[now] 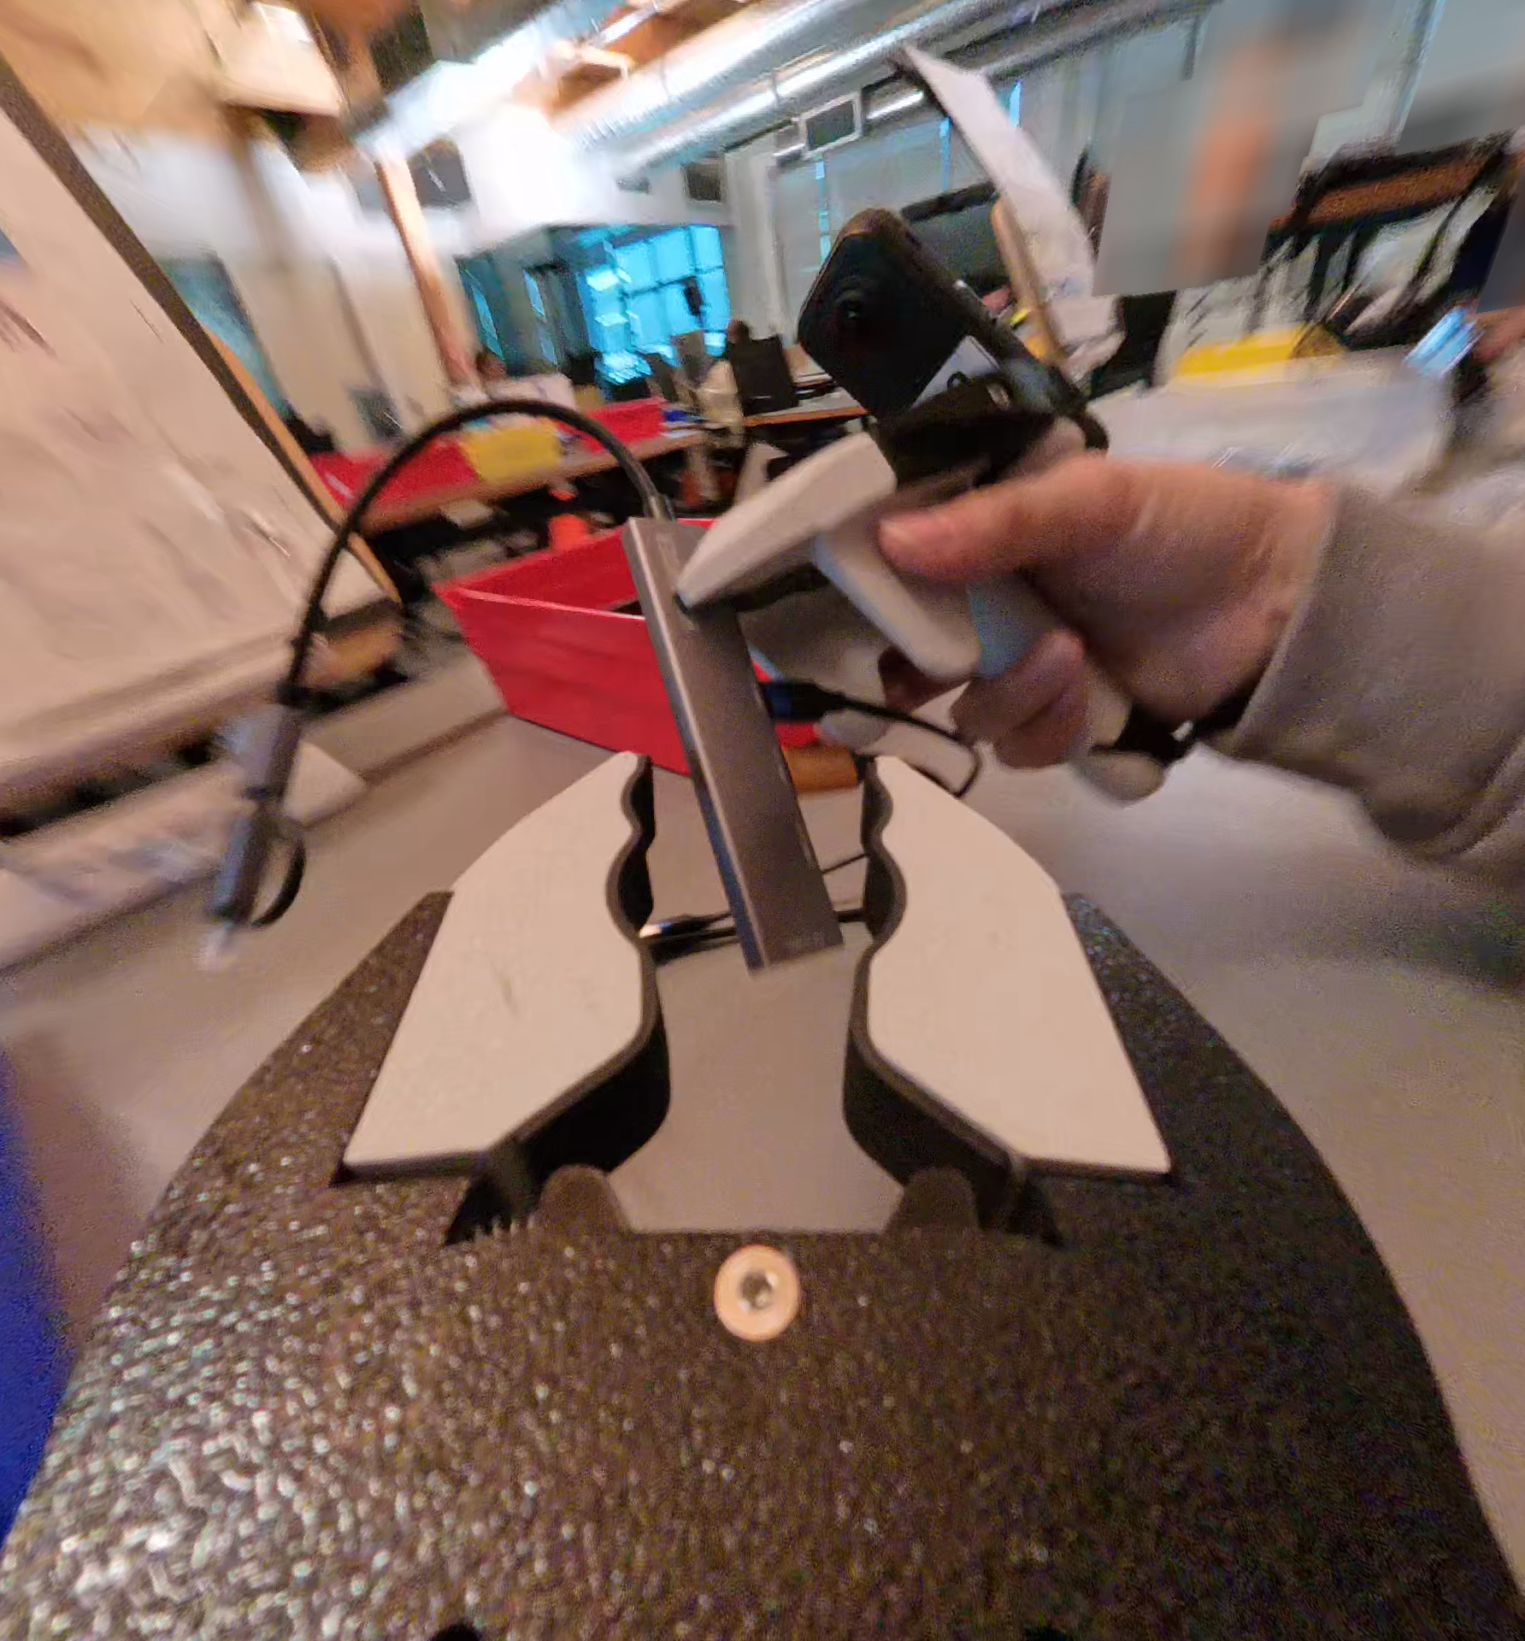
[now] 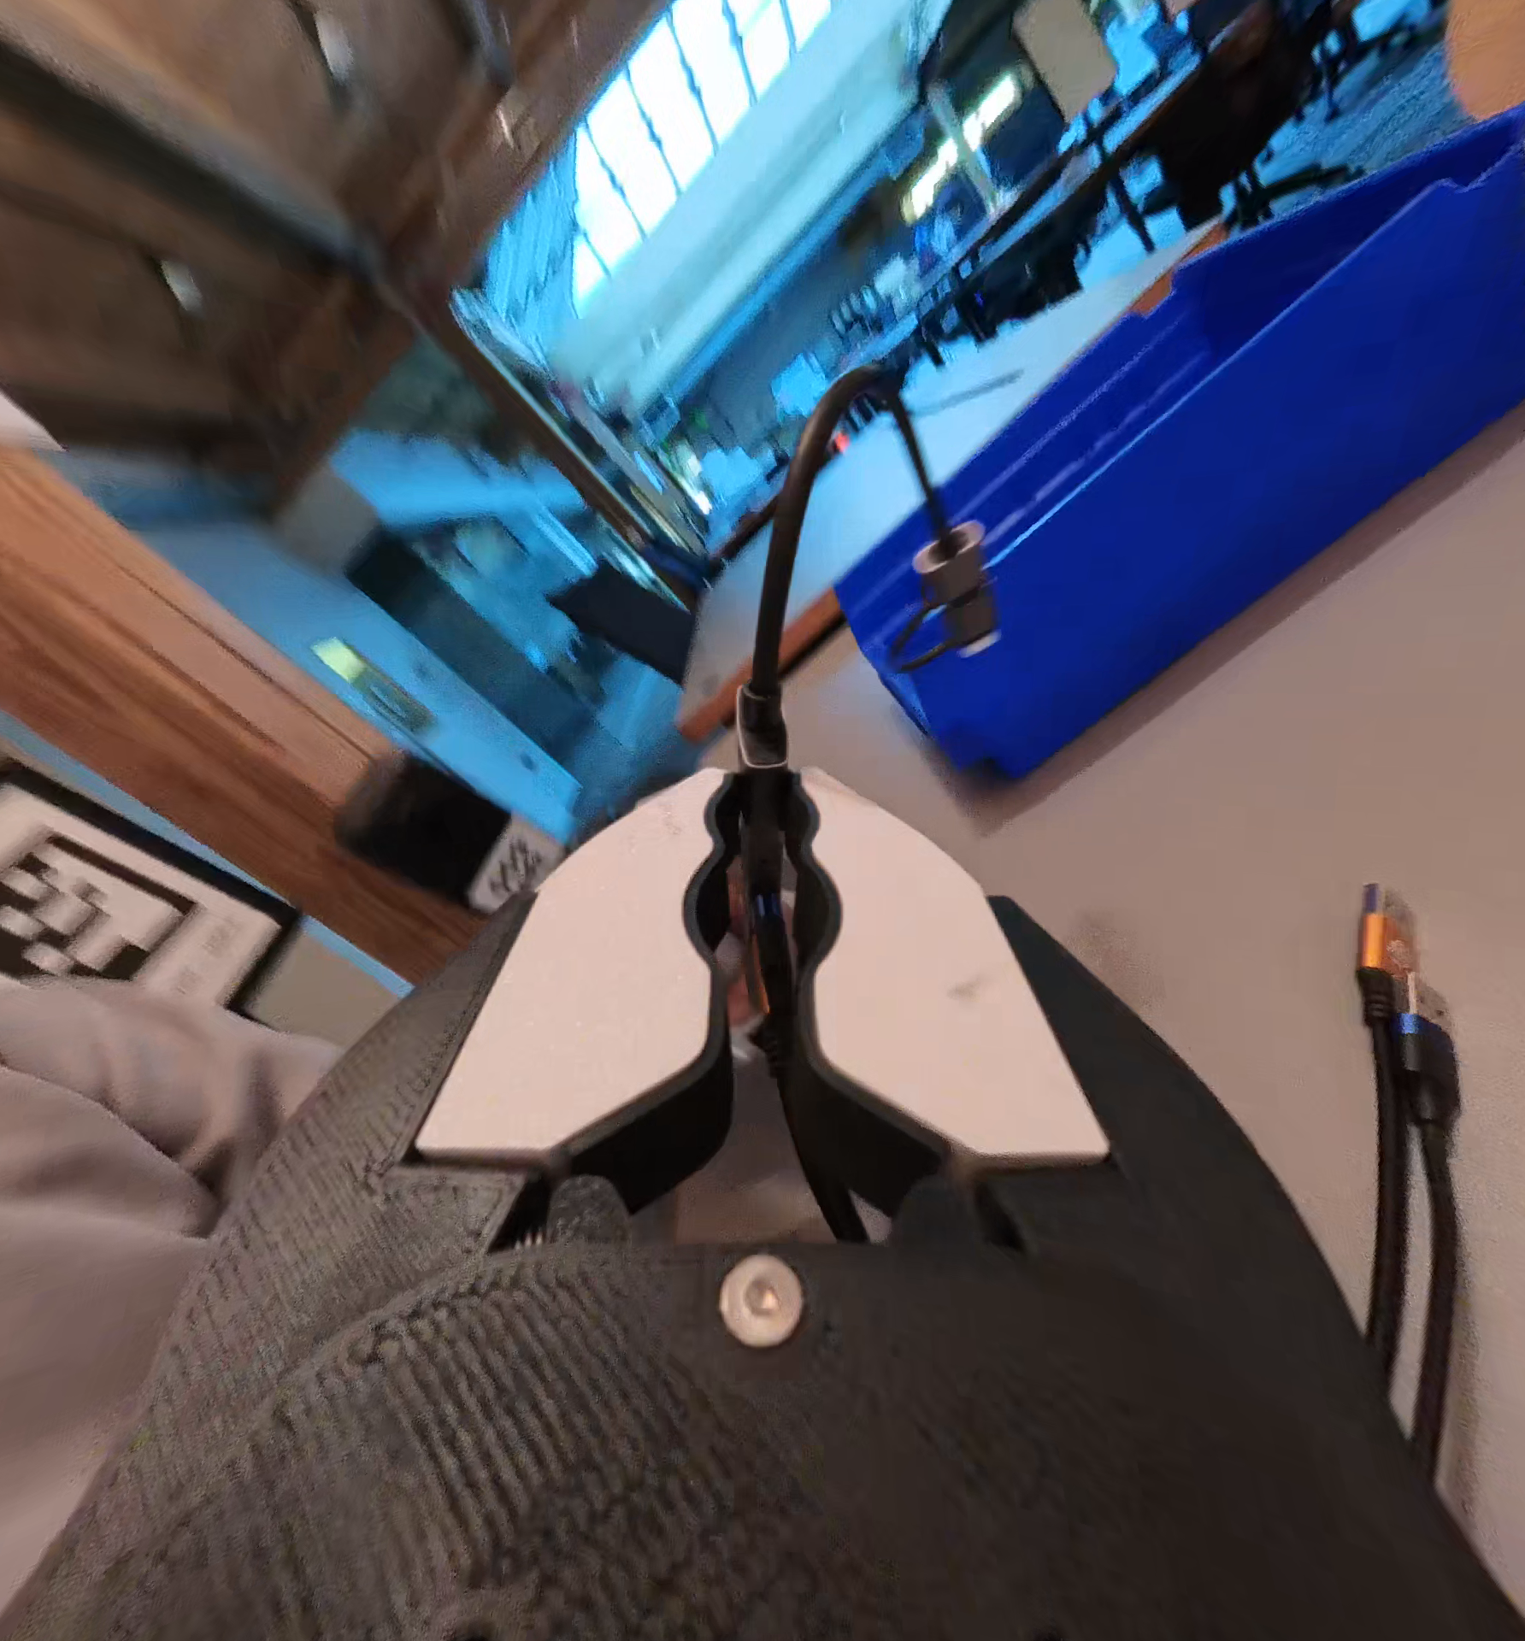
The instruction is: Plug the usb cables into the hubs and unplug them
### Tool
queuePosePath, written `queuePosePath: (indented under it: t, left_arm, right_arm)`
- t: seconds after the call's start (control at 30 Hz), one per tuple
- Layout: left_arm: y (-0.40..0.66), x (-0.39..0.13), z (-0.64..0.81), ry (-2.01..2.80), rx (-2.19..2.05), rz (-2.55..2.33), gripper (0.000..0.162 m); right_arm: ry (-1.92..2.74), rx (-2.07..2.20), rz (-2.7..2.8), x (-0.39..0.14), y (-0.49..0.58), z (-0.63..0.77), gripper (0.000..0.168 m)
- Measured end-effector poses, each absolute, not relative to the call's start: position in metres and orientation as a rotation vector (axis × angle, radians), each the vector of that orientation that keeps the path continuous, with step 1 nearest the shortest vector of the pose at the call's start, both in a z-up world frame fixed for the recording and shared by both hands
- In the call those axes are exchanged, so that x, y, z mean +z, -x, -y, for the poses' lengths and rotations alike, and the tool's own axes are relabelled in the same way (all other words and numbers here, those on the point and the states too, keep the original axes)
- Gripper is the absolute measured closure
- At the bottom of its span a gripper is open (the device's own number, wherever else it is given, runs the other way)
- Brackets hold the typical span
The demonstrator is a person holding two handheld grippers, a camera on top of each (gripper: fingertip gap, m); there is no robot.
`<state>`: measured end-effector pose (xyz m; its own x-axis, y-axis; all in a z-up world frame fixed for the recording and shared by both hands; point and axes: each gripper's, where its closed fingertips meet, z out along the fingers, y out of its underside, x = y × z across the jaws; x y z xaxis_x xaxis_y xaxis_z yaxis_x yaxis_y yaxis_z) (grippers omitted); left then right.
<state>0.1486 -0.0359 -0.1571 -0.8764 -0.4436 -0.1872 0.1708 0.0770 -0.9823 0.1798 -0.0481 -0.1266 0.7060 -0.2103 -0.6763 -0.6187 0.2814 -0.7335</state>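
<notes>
Now, hub (image 1: 728, 755): slim grey metal bar, tilted, lifted off the table between the left gripper's (image 1: 754, 821) spread fingers, touching neither.
Right gripper (image 2: 759, 790): pale flat fingers clamped on the hub edge-on.
Hub's lead (image 2: 817, 444): smooth black arc ending in a grey plug.
Spare cables (image 2: 1398, 1048): braided black, orange and blue plugs, on the table right of the right gripper.
Bins: red (image 1: 564, 639), blue (image 2: 1230, 497) plastic ahead.

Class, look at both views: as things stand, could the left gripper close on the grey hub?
Probably yes. The left gripper is open, the hub's lower end already sits between its fingers, and nothing blocks it. The right gripper grips only the hub's upper end.
</notes>
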Motion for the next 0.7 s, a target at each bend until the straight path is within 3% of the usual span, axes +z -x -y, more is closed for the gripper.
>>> queuePosePath:
  t: [0.17,0.33,0.7]
  left_arm:
    - [-0.147,-0.166,0.043,0.062,-1.528,-1.75,0.118]
    - [-0.15,-0.159,0.042,0.142,-1.546,-1.619,0.135]
    - [-0.158,-0.162,0.033,0.264,-1.678,-1.599,0.138]
  right_arm:
    - [1.076,0.513,-0.841,-0.125,-0.186,0.069,0.159]
    - [1.069,0.557,-0.835,-0.129,-0.185,0.064,0.159]
    - [0.986,0.656,-0.848,-0.135,-0.188,0.058,0.16]
